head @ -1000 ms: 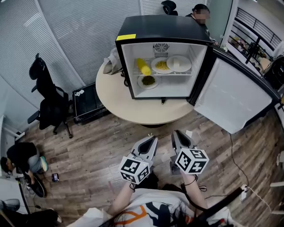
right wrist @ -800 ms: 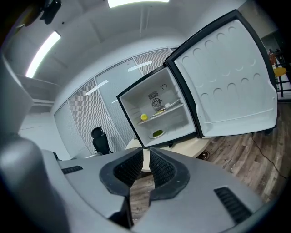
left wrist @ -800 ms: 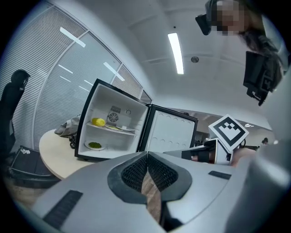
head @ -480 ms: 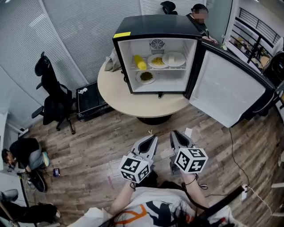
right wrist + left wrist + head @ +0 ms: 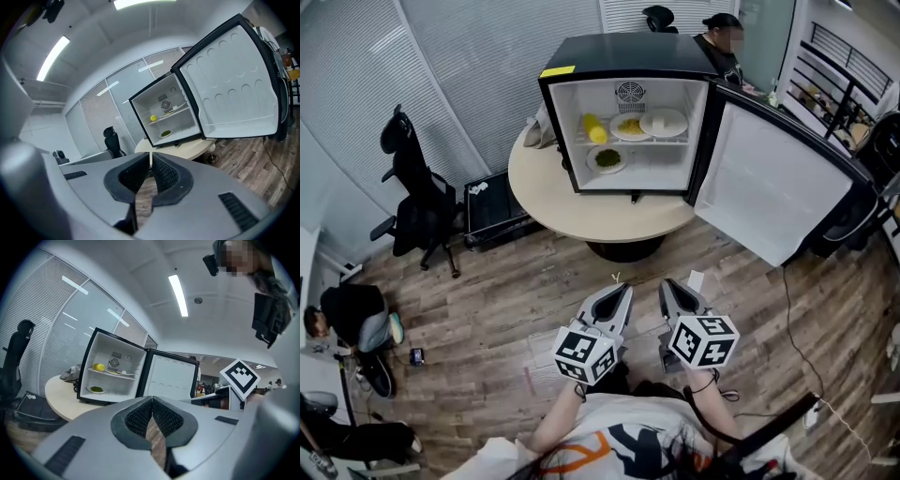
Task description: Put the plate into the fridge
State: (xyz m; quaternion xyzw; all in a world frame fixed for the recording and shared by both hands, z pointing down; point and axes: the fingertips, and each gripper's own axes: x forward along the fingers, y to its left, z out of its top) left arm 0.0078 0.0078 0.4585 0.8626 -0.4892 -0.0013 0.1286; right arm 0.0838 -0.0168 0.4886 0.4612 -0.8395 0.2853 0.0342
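Note:
A small black fridge (image 5: 628, 56) stands on the round beige table (image 5: 581, 211), its door (image 5: 769, 192) swung wide to the right. On the upper shelf sit a white plate (image 5: 664, 123), a plate of yellow food (image 5: 629, 127) and a yellow item (image 5: 595, 128). A plate of green food (image 5: 607, 159) rests on the fridge floor. My left gripper (image 5: 627, 290) and right gripper (image 5: 667, 284) hover side by side over the wooden floor, well short of the table, both shut and empty. The left gripper (image 5: 151, 398) and the right gripper (image 5: 150, 154) show their pads pressed together, with the fridge (image 5: 112, 373) (image 5: 164, 117) beyond.
A black office chair (image 5: 417, 202) stands at the left and a black case (image 5: 492, 211) lies beside the table. One person crouches at the far left (image 5: 352, 314); another stands behind the fridge (image 5: 719, 37). A cable (image 5: 797, 328) trails across the floor on the right.
The fridge and table sit slightly farther off and more to the left in the head view. Both grippers keep their place in front of the body.

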